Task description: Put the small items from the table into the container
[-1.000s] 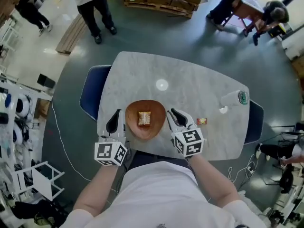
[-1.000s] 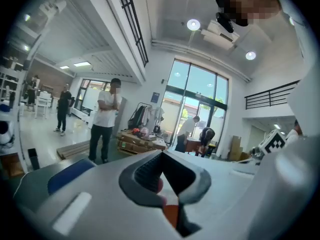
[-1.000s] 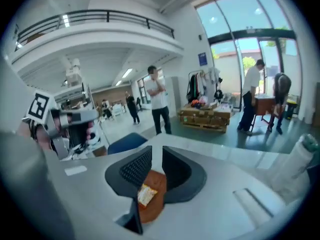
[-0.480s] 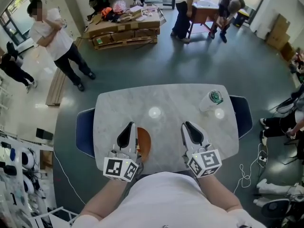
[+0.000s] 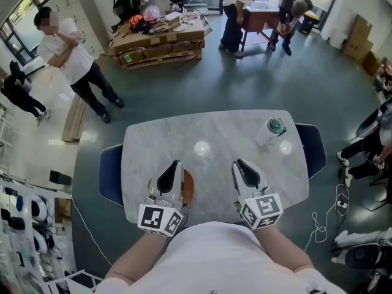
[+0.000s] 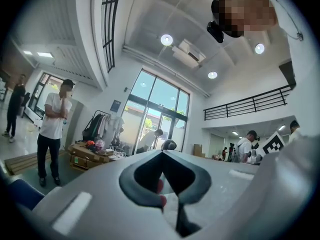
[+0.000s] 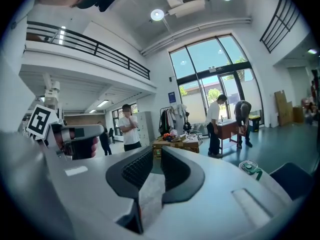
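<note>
While both tools hang over the near edge of the marble tabletop (image 5: 214,130), the left tool (image 5: 171,171) is clenched: its own view shows the dark pads of the left tool (image 6: 162,156) meeting at their tips, with only a diamond-shaped gap behind them. A reddish patch shows through that gap, and what it is cannot be told. The right tool (image 5: 244,169) is released; in its own view the ribbed pads of the right tool (image 7: 156,156) stand a narrow slit apart, with nothing between them but bare tabletop. The wooden bowl (image 5: 188,187) sits at the near edge of the tabletop, left of its middle. It lies just beside the left tool on that tool's right, and the tool hides most of it, so only a brown sliver shows. Its contents cannot be seen, and no small item is in sight on the marble. A clear cup with a green lid (image 5: 273,130) stands near the far right corner, well apart from both tools. A blue chair (image 5: 110,173) is tucked against the left edge.
</note>
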